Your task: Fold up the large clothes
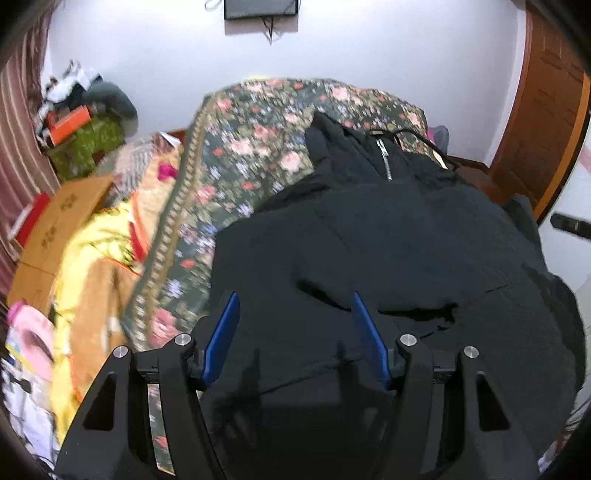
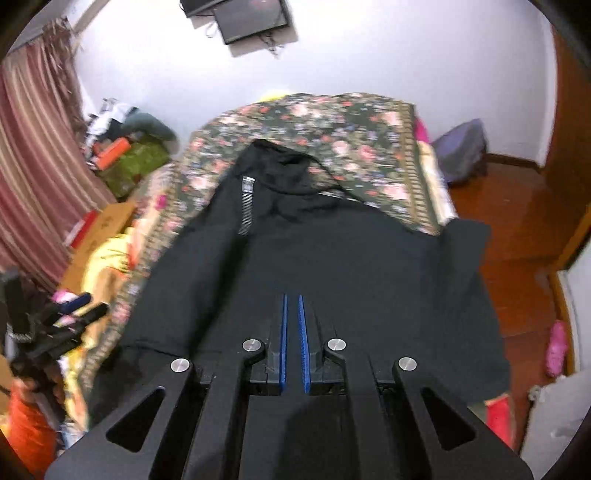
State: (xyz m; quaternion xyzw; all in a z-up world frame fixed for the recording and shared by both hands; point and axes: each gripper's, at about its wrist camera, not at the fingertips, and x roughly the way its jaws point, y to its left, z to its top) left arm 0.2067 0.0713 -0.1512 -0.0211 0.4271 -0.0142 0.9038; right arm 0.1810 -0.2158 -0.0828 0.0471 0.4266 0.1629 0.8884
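A large black hooded jacket (image 1: 388, 236) with a silver zipper (image 1: 384, 158) lies spread on a bed with a floral cover (image 1: 251, 147). My left gripper (image 1: 293, 299) is open, its blue fingers (image 1: 221, 339) wide apart above the jacket's near part, holding nothing. In the right wrist view the jacket (image 2: 332, 251) lies with its hood (image 2: 291, 166) at the far end and its zipper (image 2: 246, 206) left of centre. My right gripper (image 2: 291, 297) is shut above the jacket's lower middle; no cloth shows between its fingers. The left gripper (image 2: 79, 308) shows at the left edge.
Yellow bedding (image 1: 96, 266) and a cardboard box (image 1: 62, 225) lie left of the bed. Clutter (image 1: 81, 122) sits by the striped curtain (image 2: 33, 177). A wooden floor (image 2: 517, 229) and a purple stool (image 2: 461, 151) are on the right. A screen (image 2: 255, 18) hangs on the wall.
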